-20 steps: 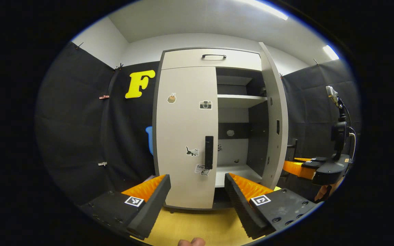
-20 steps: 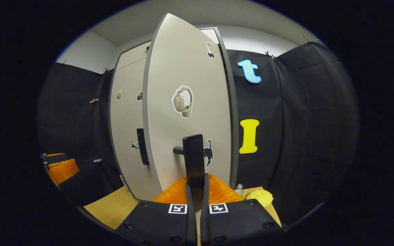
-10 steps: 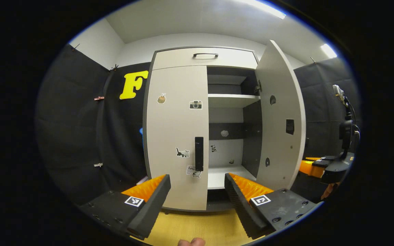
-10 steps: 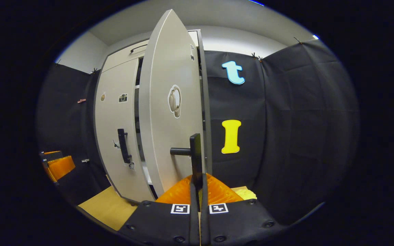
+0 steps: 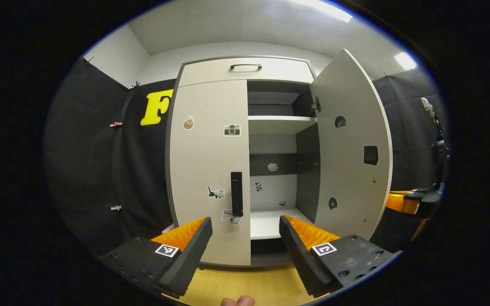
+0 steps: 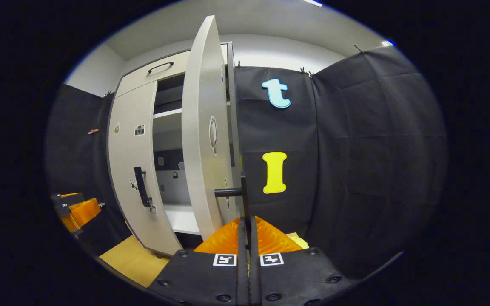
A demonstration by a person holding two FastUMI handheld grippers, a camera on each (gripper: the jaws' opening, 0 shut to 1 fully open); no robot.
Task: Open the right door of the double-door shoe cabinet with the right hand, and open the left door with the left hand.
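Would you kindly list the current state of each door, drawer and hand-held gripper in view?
Right door: swung wide open.
Left door: closed.
Top drawer: closed.
Right hand-held gripper: shut on the right door handle.
Left hand-held gripper: open, holding nothing, short of the left door handle.

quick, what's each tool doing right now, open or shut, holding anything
Left tool: open, holding nothing, short of the left door's handle.
Right tool: shut on the right door's handle, door swung wide.
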